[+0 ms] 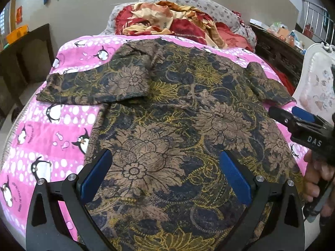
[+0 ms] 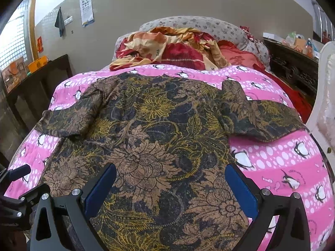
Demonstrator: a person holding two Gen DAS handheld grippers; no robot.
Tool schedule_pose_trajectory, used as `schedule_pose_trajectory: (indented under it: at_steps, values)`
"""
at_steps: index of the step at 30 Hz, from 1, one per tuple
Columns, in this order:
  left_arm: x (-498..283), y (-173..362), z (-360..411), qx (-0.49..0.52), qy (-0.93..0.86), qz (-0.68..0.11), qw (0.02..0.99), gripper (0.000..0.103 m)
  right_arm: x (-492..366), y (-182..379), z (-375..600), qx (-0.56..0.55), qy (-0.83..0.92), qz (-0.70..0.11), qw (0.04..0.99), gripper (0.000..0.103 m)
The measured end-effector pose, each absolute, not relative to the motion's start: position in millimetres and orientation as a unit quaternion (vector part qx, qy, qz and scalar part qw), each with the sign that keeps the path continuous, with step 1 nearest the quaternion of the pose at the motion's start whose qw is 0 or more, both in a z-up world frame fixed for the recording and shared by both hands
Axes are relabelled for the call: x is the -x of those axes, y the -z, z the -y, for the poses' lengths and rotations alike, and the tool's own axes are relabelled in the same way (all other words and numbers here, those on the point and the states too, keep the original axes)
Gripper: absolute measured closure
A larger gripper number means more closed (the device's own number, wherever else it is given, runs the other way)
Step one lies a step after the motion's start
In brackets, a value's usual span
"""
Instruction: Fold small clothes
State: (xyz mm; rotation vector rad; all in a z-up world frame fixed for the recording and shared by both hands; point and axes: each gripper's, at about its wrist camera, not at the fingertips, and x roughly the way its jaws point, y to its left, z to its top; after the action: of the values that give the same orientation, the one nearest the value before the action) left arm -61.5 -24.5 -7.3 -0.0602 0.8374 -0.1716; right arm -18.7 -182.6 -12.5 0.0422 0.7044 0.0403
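Observation:
A short-sleeved shirt point(image 1: 167, 113) with a brown, navy and yellow flower print lies spread flat on a pink penguin blanket point(image 1: 41, 138); it also shows in the right wrist view point(image 2: 155, 133). Its sleeves stick out left point(image 1: 88, 85) and right point(image 1: 270, 87). My left gripper point(image 1: 167, 173) is open and empty above the shirt's lower left part. My right gripper point(image 2: 170, 190) is open and empty above the shirt's lower right part. The right gripper also shows at the right edge of the left wrist view point(image 1: 301, 123).
A heap of red and orange bedding point(image 2: 173, 50) and a grey flowered pillow point(image 2: 199, 24) lie beyond the blanket. Dark wooden furniture stands at the left point(image 2: 39, 83) and right point(image 2: 293, 71). A white chair point(image 1: 318, 83) stands close at the right.

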Motion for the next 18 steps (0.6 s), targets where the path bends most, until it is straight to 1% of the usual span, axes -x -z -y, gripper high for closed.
schedule_pose_trajectory:
  at_steps: [4, 9, 13, 18]
  values:
    - [48, 16, 30, 0.040, 0.115, -0.433, 0.893, 0.000, 5, 14, 184, -0.020, -0.017, -0.344, 0.939, 0.000]
    - [10, 21, 33, 0.034, 0.088, -0.443, 0.891, 0.001, -25, 27, 193, -0.023, 0.004, -0.342, 0.939, 0.000]
    - [-24, 34, 35, 0.012, 0.066, -0.448, 0.892, 0.001, -46, 59, 200, -0.020, 0.025, -0.369, 0.929, 0.000]
    - [-58, 57, 40, -0.021, 0.041, -0.456, 0.889, 0.001, -60, 100, 207, -0.021, 0.042, -0.424, 0.905, 0.000]
